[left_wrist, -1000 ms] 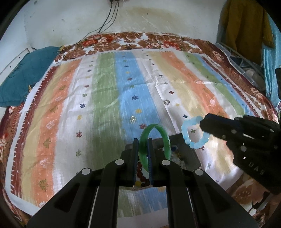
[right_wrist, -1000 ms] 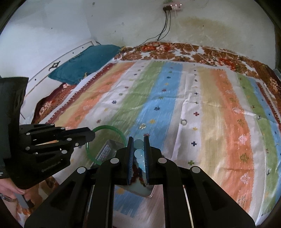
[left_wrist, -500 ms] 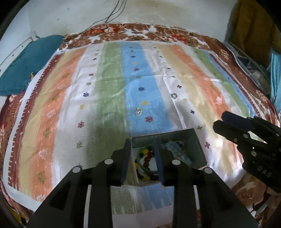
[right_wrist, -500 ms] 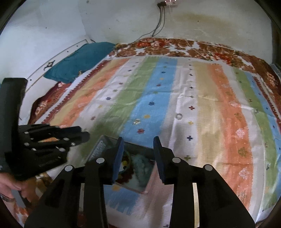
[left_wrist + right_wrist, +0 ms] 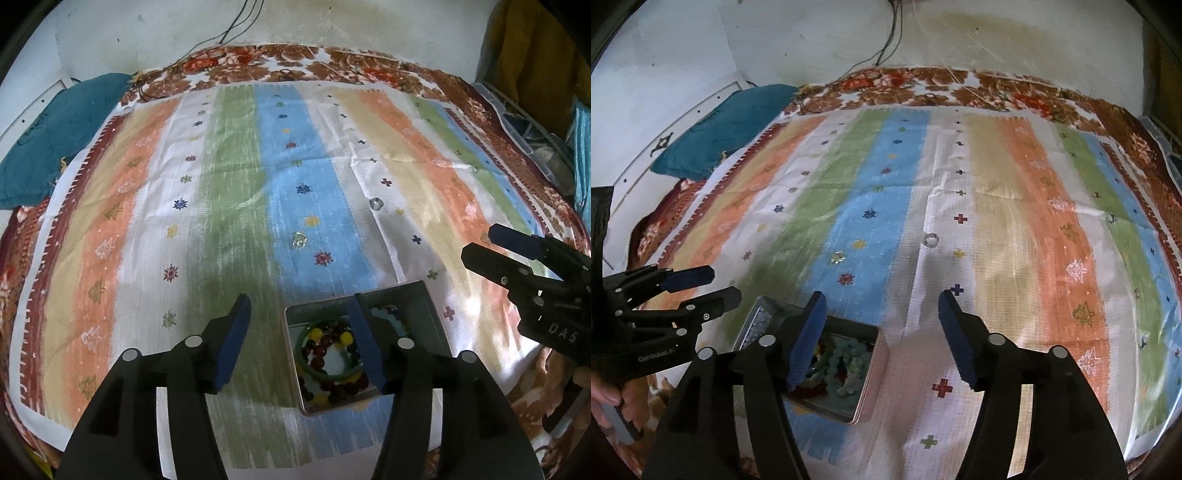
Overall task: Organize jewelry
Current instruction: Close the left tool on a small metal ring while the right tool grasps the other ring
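Striped cloth (image 5: 229,206) spreads under both claws. Below the left claw (image 5: 301,341) sits a metal tin (image 5: 430,314) holding a green bangle (image 5: 301,354) and beads. Both claws have just been opening and stand wide with nothing between; the right claw (image 5: 881,339) hovers just right of the tin. Two small rings (image 5: 931,240) lie farther ahead.

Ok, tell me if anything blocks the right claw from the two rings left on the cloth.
Nothing visible does: only bare striped cloth lies between the open right claw and both rings.
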Tool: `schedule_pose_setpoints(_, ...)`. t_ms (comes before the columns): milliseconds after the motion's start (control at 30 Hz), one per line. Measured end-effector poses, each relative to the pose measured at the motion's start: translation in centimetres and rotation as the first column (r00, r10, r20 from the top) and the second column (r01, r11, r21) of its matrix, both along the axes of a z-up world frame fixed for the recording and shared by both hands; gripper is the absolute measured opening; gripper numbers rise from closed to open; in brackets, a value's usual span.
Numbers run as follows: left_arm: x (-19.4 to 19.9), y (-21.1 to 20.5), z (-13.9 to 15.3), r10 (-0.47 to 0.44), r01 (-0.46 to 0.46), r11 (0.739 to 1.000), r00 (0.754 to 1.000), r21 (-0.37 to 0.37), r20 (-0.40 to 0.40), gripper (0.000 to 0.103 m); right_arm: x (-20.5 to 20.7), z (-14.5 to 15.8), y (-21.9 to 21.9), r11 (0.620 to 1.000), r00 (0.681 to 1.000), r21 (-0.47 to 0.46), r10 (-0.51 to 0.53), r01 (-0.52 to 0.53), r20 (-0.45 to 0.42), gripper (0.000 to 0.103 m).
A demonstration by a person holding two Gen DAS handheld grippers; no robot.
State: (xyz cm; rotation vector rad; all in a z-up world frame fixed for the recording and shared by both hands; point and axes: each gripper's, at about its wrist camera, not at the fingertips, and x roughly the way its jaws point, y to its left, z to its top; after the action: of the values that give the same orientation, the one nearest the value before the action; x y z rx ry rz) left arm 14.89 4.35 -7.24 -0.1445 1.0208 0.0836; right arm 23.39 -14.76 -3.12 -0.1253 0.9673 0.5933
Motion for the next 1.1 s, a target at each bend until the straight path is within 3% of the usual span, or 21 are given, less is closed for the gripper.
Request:
schedule_pose_setpoints(300, 1.8, 1.7, -1.3, 0.006, -0.008, 0.998, 0.999, -0.066, -0.032, 0.058, 2.9, -0.9, 0.6, 0.999, 0.997, 0.021, -0.03, 0.032, -0.066, 0.065)
schedule_pose_setpoints(433, 3.0, 1.2, -1.5, -0.002, 0.001, 1.0, 0.999, -0.016, -0.043, 0.058, 4.1, -1.7, 1.1, 0.999, 0.996, -0.004, -0.044, 0.043, -0.081, 0.065)
schedule_pose_setpoints(1100, 8.2, 1.4, -4.0, -0.056, 0.055, 0.998, 0.993, -0.019, -0.104, 0.058, 8.9, -5.5, 2.0, 0.995, 0.985, -0.061, -0.083, 0.075, -0.15, 0.065)
